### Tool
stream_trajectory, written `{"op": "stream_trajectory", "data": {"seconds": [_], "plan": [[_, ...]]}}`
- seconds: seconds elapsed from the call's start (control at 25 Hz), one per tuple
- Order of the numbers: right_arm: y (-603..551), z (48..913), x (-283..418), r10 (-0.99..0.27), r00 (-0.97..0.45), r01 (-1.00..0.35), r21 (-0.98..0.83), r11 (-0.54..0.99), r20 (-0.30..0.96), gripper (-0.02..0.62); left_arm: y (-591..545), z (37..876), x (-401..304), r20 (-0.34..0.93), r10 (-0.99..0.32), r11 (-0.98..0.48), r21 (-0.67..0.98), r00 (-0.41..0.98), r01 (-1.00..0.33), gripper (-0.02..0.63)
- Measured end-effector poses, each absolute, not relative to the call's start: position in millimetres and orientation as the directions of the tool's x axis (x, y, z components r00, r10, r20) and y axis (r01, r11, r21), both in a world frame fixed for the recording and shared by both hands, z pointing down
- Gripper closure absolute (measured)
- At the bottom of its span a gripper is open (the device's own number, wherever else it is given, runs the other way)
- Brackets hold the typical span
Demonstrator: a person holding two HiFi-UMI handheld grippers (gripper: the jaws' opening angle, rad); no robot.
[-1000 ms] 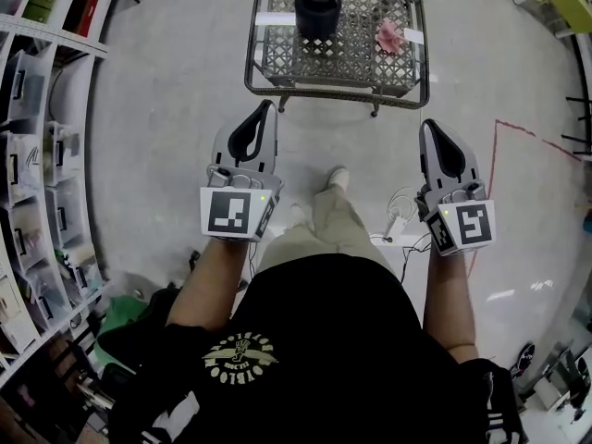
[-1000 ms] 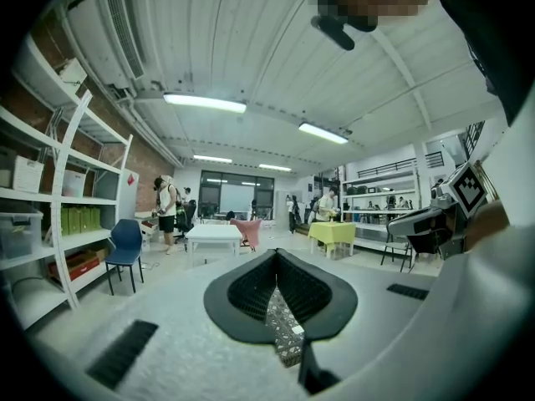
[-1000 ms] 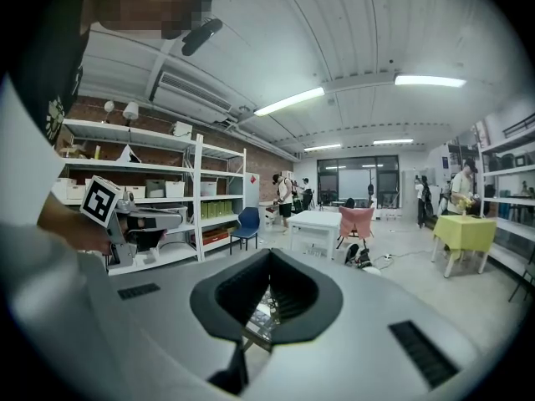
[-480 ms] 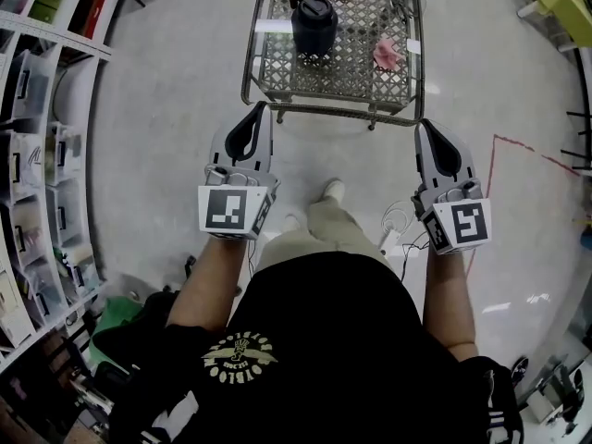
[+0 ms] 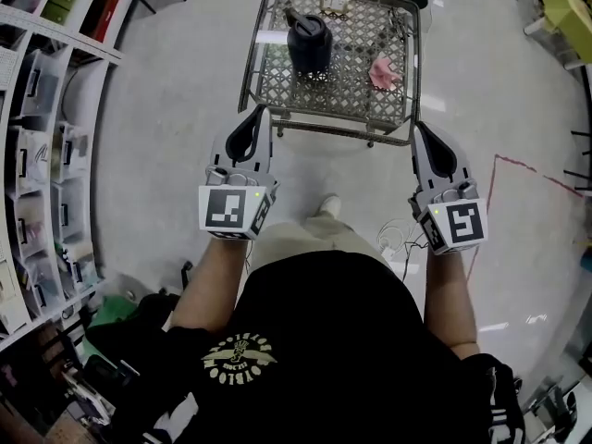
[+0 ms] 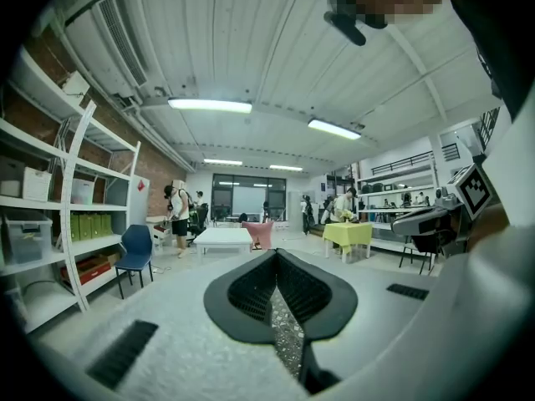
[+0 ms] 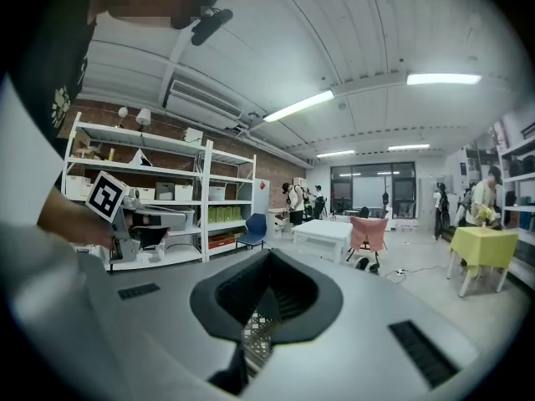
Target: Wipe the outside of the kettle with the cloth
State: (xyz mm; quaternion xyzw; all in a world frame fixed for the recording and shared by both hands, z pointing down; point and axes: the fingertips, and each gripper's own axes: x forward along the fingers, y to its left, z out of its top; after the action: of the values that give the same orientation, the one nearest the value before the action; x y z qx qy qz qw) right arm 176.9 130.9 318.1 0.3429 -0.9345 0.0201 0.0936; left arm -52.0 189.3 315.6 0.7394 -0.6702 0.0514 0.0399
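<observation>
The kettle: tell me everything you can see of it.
The kettle is dark and cylindrical, with a lid on top and a spout or handle jutting toward the table's far left. It stands upright on the left half of the metal lattice table, touching only that. The pink cloth lies apart to its right.

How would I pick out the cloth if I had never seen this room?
Find the metal lattice table at the top of the head view. The cloth lies on its right half, apart from the dark kettle on the left. It is the only small, pink, crumpled thing on that table.
</observation>
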Motion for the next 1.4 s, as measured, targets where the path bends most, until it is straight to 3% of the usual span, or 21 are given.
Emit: {"op": "stream_trajectory", "data": {"seconds": [0.72,1.4], "plan": [[110.8,319.1,165.9,-0.635,-0.754,-0.642,0.014,0.766,0.166,0.584,176.2,303.0,-69.1,0.115,-0.989,-0.097,-0.048,0.091,-0.994,0.6],[42.7,314.9,130.0,-0.675,-0.724,-0.681,0.011,0.732,0.146,0.584,88.1,308.0,-104.5,0.129,-0.981,-0.156,-0.064,0.147,-0.986,0.6]]}}
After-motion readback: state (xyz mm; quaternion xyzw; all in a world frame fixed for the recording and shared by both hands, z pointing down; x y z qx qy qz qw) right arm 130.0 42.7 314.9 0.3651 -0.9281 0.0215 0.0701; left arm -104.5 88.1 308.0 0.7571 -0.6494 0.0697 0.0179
